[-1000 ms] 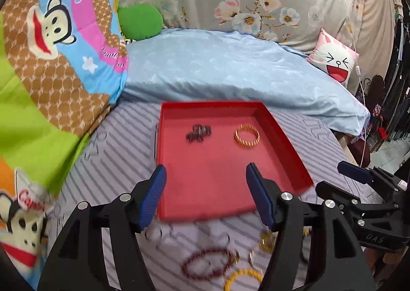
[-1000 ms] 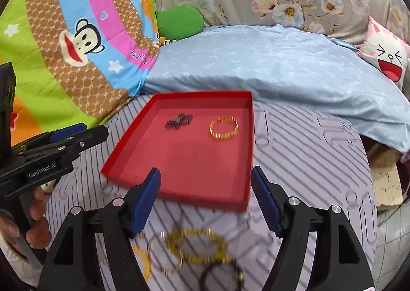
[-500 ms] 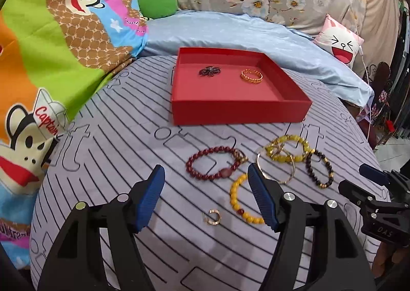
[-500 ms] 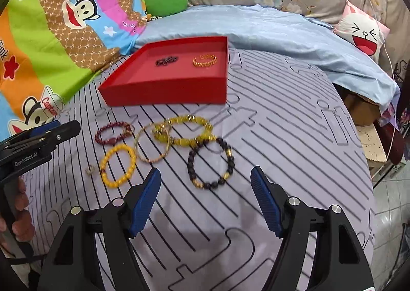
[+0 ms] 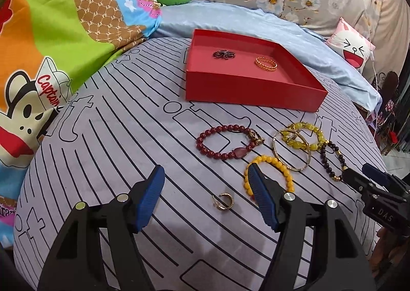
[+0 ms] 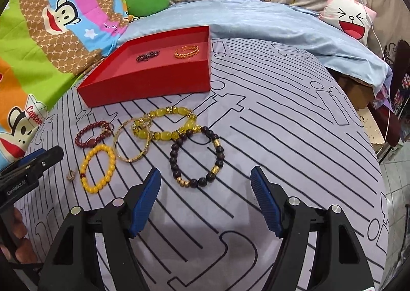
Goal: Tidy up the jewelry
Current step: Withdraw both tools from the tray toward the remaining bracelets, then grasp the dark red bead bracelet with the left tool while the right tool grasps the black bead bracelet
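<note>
Bracelets [image 6: 196,157] lie mid-frame below the red tray [image 6: 143,91] while we hold our left gripper [image 5: 206,197] and right gripper [image 6: 206,197] spread, empty.

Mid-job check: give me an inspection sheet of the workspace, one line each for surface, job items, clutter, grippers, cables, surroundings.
Surface: grey striped cover, lying flat.
Job's things: red tray holds a dark bracelet and a gold bracelet. Outside it: red bead bracelet, orange bead bracelet, gold bangle, yellow bead bracelet, dark bead bracelet, small gold ring.
Clutter: nothing seen.
Grippers: left gripper open over the ring; right gripper open, empty.
Cables: thin white cord at far right.
Surroundings: blue sheet, cartoon blanket, cat pillow.
</note>
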Motion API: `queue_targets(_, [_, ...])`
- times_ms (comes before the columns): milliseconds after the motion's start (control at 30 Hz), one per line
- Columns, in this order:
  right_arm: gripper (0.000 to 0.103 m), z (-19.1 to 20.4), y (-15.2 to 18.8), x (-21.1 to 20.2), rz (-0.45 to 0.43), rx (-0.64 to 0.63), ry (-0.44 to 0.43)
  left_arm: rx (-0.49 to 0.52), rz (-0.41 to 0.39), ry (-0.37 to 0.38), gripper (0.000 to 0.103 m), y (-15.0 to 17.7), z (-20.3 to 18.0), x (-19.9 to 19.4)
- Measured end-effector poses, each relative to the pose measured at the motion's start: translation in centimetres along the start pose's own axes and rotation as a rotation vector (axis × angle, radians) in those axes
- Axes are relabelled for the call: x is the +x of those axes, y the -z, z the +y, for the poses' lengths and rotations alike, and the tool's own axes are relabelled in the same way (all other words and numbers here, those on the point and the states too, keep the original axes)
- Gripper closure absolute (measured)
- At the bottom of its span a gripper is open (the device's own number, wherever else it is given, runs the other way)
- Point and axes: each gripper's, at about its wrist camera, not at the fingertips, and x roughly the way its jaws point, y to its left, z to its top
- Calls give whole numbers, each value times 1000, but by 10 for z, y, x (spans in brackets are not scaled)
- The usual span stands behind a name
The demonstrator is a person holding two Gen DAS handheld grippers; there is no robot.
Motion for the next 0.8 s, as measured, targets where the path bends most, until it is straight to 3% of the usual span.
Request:
queue_targets(367, [51, -5, -13, 22, 24, 27, 22, -5, 26, -36, 40, -19, 4, 34])
queue_targets(800, [67, -4, -11, 31, 34, 21, 30, 63, 60, -46, 54, -27, -5, 60])
